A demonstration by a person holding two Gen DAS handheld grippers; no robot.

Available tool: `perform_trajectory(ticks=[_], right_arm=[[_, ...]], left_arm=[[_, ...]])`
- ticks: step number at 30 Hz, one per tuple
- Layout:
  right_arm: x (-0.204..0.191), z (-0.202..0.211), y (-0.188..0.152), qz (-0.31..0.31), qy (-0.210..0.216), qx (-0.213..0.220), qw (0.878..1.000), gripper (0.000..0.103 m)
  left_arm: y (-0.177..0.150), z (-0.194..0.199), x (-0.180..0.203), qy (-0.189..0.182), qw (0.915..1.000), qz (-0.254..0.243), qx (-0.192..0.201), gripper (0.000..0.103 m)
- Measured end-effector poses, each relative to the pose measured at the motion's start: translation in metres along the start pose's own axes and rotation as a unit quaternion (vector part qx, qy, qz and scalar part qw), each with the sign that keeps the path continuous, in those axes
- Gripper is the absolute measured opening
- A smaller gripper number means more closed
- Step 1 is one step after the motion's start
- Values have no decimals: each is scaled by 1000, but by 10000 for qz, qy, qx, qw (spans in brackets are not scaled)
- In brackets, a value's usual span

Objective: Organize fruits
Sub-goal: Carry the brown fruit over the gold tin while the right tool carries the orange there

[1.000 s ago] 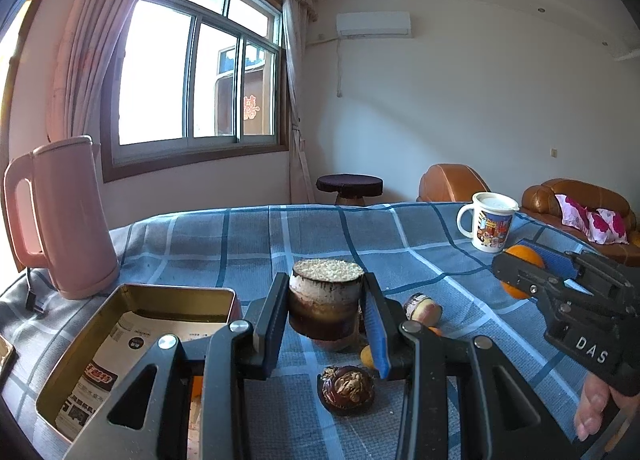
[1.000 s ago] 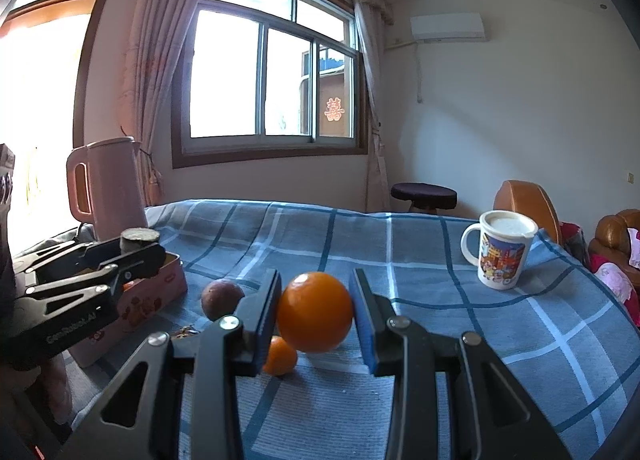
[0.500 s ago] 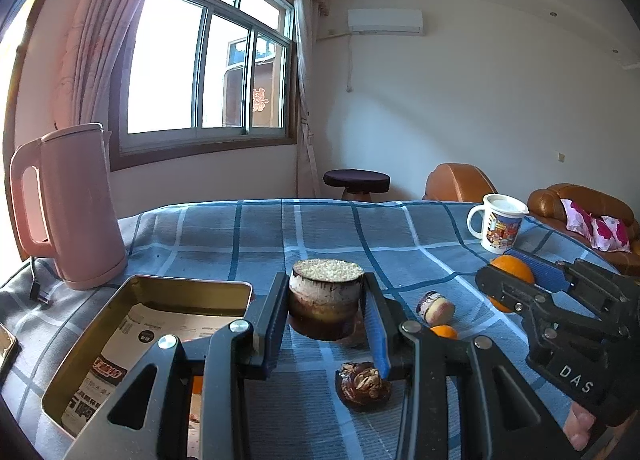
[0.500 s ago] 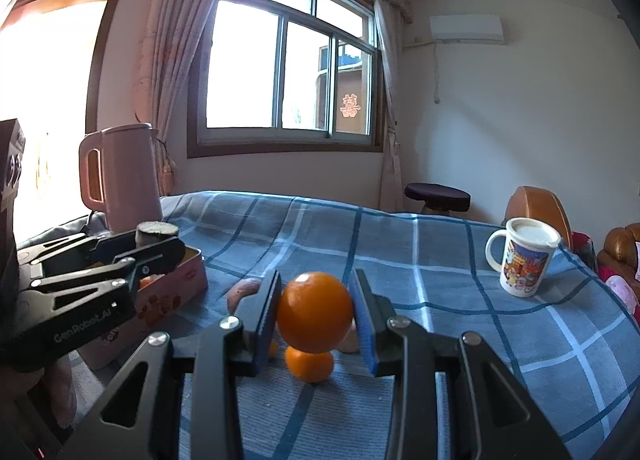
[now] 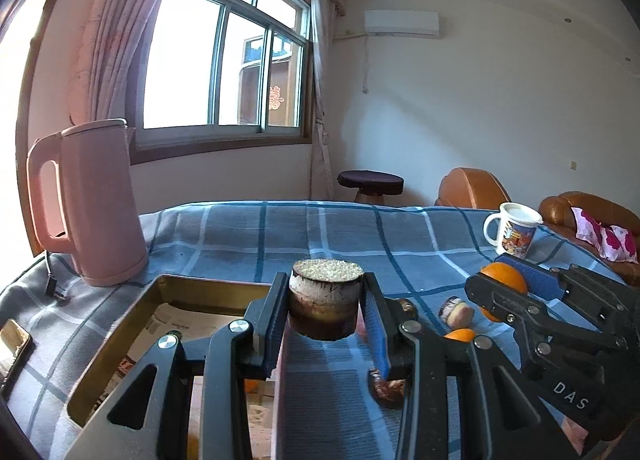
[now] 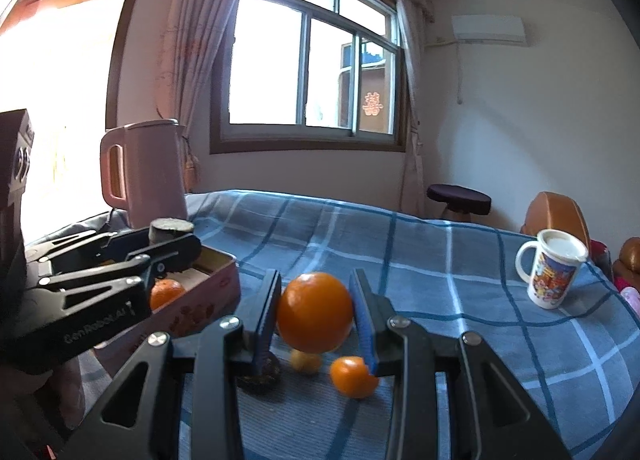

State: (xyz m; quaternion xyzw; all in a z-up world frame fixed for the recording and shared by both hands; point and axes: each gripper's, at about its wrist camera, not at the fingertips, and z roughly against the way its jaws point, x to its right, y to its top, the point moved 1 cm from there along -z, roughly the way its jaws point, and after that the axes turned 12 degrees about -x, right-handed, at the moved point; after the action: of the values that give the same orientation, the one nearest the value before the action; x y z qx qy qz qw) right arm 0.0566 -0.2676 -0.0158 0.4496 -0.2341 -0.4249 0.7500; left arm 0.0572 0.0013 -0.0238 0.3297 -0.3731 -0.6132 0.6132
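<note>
We saw blue plaid tablecloth (image 5: 340, 236), window (image 5: 224, 72) far; pink kettle (image 5: 86, 204) left, mug (image 6: 554, 270) right. Left gripper (image 5: 324, 314) clenched sugarcane chunk (image 5: 325, 302), right gripper (image 6: 316, 318) orange (image 6: 315, 312).

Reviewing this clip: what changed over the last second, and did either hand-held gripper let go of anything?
Nothing was let go. Both hand-held grippers carried their loads toward the tin: the left hand-held gripper with the cut sugarcane piece now sits nearer its corner, and the right hand-held gripper brought the orange closer to the tin's side. The fruits on the cloth, kettle and mug stayed put.
</note>
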Motion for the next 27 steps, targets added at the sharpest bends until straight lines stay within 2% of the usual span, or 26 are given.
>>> perform_trajectory(ticks=[9,27], right_arm=[[-29,-8,14,269,247,11,9993,38],[-89,-30,27,772,678,-111,9946,38]], left_arm=[[-1,-5,-24,250,9993,120,-232,38],[-3,-1,-78,625,9959,476,-442,38]])
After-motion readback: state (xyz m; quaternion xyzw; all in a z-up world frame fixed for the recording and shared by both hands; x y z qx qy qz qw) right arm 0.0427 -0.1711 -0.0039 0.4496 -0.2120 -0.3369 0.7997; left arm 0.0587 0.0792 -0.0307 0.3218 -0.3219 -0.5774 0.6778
